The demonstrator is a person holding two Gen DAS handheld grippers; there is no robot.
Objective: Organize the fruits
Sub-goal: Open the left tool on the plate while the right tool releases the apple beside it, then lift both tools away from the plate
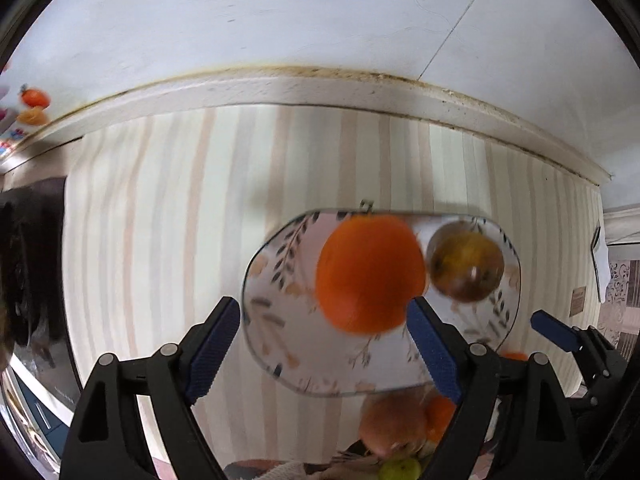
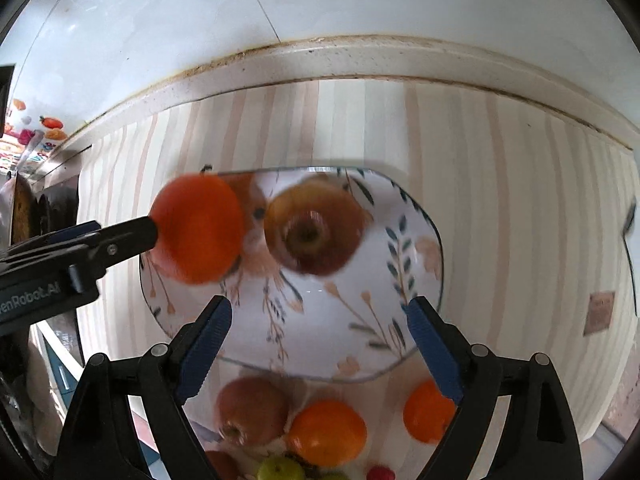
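Observation:
A glass plate with a leaf pattern [image 2: 348, 320] lies on the striped counter; it also shows in the left wrist view [image 1: 280, 320]. An apple [image 2: 314, 232] sits on it, also in the left wrist view [image 1: 466, 266]. An orange [image 1: 370, 274] is blurred over the plate's left part, beyond my open left gripper [image 1: 326, 322], whose right fingertip is near it. In the right wrist view the orange [image 2: 200, 228] is at the tip of the left gripper [image 2: 120, 240]. My right gripper [image 2: 320, 320] is open and empty over the plate's near edge.
Near the counter's front lie an apple [image 2: 252, 410], two oranges [image 2: 328, 432] [image 2: 426, 412], a green fruit [image 2: 280, 470] and a small red one [image 2: 380, 473]. A white wall and ledge [image 2: 360, 56] run behind. Dark objects [image 1: 32, 264] stand at the left.

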